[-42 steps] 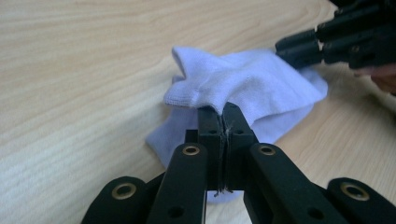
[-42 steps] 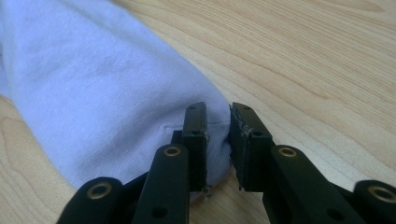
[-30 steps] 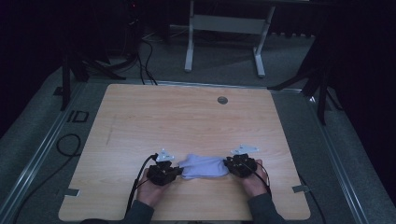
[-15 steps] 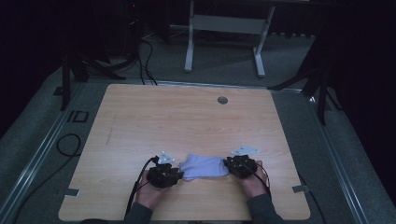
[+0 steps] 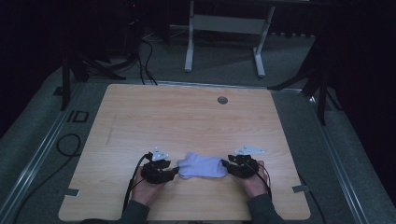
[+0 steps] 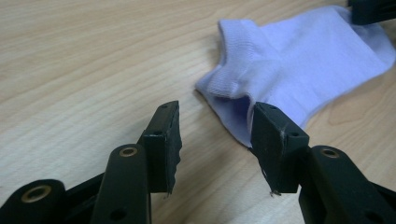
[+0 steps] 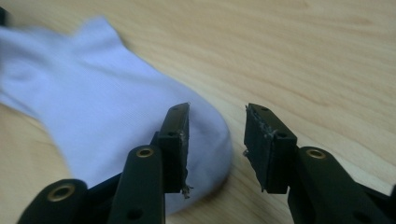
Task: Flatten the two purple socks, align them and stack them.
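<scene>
A pale lilac ankle sock (image 5: 201,166) lies flat on the wooden table (image 5: 187,121) near its front edge. In the left gripper view the sock (image 6: 289,60) has its ribbed cuff toward my left gripper (image 6: 215,135), whose jaws stand open just short of the heel edge. From the right gripper view, the sock's rounded toe (image 7: 116,116) lies partly under the left jaw of my right gripper (image 7: 217,140), which is open. In the high view my left gripper (image 5: 172,171) and my right gripper (image 5: 228,166) sit at the sock's two ends.
A small round grommet (image 5: 222,100) is set in the table near its far edge. Behind the table stands a white metal frame (image 5: 224,28) on a dark floor. Cables (image 5: 135,179) trail from the left gripper toward the front edge.
Both grippers have drawn back a little from the sock's ends and stand open; the sock has shifted slightly and lies flat.
</scene>
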Demonstrator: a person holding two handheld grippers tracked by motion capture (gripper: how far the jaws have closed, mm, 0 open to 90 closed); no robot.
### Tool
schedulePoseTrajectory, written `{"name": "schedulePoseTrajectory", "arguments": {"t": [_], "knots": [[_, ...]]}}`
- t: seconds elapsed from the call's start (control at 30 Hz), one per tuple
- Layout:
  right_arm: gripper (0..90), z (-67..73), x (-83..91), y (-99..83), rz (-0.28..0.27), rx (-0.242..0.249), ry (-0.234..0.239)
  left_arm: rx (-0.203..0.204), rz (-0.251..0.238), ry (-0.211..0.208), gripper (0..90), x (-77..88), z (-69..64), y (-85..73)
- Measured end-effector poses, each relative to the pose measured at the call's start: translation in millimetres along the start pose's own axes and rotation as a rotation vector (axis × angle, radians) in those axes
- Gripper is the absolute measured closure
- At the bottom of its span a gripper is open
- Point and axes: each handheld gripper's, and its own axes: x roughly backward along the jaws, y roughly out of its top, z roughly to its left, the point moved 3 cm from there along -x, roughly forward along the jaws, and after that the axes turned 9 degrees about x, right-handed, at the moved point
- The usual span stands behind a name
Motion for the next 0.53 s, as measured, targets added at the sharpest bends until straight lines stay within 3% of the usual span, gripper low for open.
{"name": "schedulePoseTrajectory", "arguments": {"t": [0.07, 0.13, 0.27, 0.3, 0.47, 0.53], "knots": [[59.1, -1.2, 4.8, 2.2, -0.044, -0.035, 0.037, 0.006, -0.006, 0.006, 51.6, 0.3, 1.9, 0.7], [58.7, -2.9, 7.5, 2.9, -0.063, -0.049, 0.043, 0.012, -0.009, 0.01, 51.6, 0.4, 2.8, 0.9], [56.9, -11.3, 10.6, -0.8, -0.05, -0.056, 0.0, 0.03, -0.019, 0.032, 51.6, 1.6, 8.6, 2.4], [56.8, -13.7, 10.9, -2.4, -0.046, -0.054, -0.012, 0.042, -0.025, 0.056, 51.7, 2.0, 13.0, 3.5], [56.1, -23.6, 13.8, -8.2, -0.029, -0.064, -0.049, 0.059, -0.039, 0.075, 51.6, 3.9, 20.5, 5.3], [55.4, -29.1, 16.5, -10.5, -0.027, -0.078, -0.065, 0.063, -0.051, 0.12, 51.6, 5.9, 27.5, 7.0]]}}
